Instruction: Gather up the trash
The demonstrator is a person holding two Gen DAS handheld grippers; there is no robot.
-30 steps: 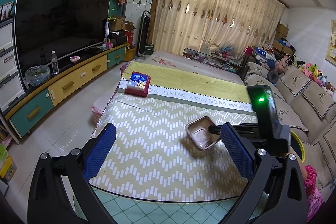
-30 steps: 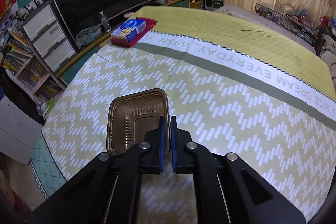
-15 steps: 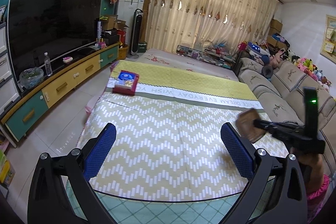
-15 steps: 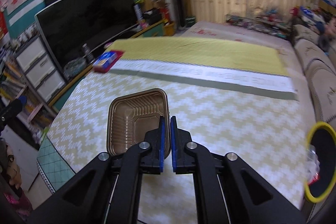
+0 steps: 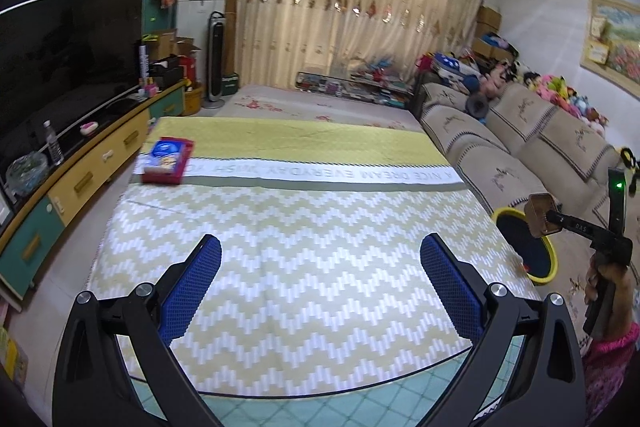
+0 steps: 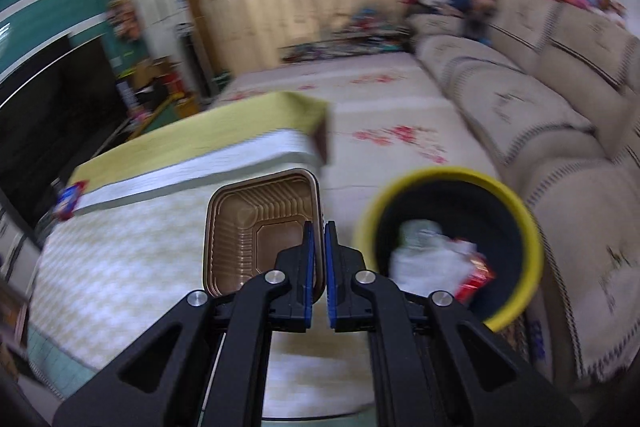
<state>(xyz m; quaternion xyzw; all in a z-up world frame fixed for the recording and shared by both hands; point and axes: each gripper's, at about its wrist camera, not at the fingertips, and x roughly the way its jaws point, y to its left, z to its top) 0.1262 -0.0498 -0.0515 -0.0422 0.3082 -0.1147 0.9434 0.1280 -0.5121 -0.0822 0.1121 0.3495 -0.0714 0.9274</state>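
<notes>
right claw (image 6: 316,259) clamped on tray (image 6: 260,223) rim | left claw (image 5: 320,281) apart, empty | risk: thin edge grip slips, tray drops left of bin (image 6: 516,203)

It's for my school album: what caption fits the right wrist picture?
The right claw carries a brown tray toward the yellow bin beside the sofa.

Your left gripper (image 5: 320,279) hangs level with its blue pads spread wide and nothing between them. Your right gripper (image 6: 319,259) is pinched nearly closed, apparently on a thin rim, though blur softens that view.
</notes>
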